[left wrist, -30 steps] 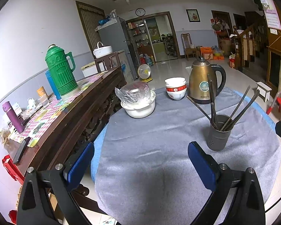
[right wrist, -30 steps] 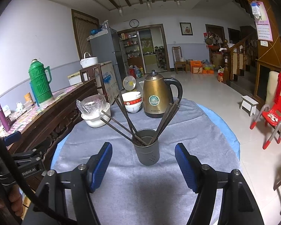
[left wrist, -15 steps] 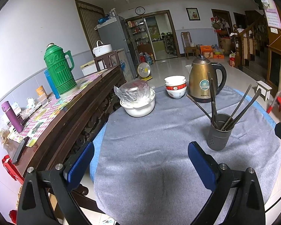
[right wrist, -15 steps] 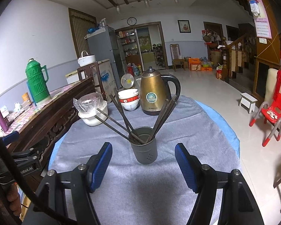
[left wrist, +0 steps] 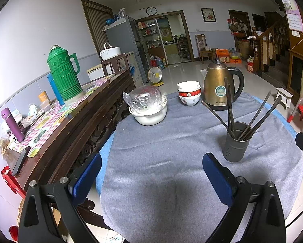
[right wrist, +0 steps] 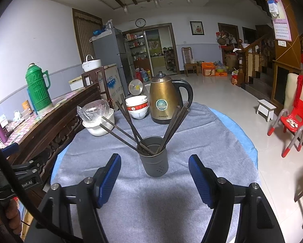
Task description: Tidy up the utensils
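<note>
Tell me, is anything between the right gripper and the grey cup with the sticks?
Nothing: in the right wrist view, only bare grey cloth lies between the right gripper and the cup.

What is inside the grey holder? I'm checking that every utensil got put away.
The grey holder has several dark chopsticks standing in it, fanned outward. Their lower ends and the holder's bottom are hidden by its wall.

Both grippers: black frames, blue ribbed pads (right wrist: 200, 179), silver screws (left wrist: 239, 179) (white lettering on left gripper (right wrist: 28, 183)).

2 low views sharing utensil holder (left wrist: 236, 141)
</note>
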`<state>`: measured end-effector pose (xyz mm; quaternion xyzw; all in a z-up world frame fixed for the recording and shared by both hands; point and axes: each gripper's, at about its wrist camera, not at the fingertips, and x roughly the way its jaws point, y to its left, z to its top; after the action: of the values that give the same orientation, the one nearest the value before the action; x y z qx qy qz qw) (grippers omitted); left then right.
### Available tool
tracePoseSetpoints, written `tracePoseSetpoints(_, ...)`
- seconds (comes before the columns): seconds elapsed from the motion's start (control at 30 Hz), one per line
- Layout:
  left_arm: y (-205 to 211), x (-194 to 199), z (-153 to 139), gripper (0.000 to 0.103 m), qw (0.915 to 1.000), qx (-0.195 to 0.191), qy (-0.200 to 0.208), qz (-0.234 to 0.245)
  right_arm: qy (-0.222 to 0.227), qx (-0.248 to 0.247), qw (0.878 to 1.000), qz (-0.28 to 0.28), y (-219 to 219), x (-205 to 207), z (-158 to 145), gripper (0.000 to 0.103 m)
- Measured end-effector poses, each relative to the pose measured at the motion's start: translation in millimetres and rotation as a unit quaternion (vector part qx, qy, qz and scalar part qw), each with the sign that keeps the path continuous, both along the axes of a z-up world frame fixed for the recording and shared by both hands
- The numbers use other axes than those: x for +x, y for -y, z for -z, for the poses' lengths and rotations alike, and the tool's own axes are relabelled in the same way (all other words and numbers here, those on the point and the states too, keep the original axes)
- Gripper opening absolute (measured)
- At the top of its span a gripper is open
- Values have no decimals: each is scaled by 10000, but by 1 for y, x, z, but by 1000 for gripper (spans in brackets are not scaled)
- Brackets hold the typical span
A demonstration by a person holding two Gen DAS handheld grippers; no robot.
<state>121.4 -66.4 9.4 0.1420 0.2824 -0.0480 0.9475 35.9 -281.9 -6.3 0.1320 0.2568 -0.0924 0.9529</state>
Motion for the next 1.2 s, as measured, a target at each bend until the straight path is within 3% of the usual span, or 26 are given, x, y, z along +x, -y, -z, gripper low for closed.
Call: tracePoseSetpoints(1.2, 1, -8, -3, 100, 10000, -28, 42, -44, 34, 11, 10000, 32, 3, -5, -1, 73)
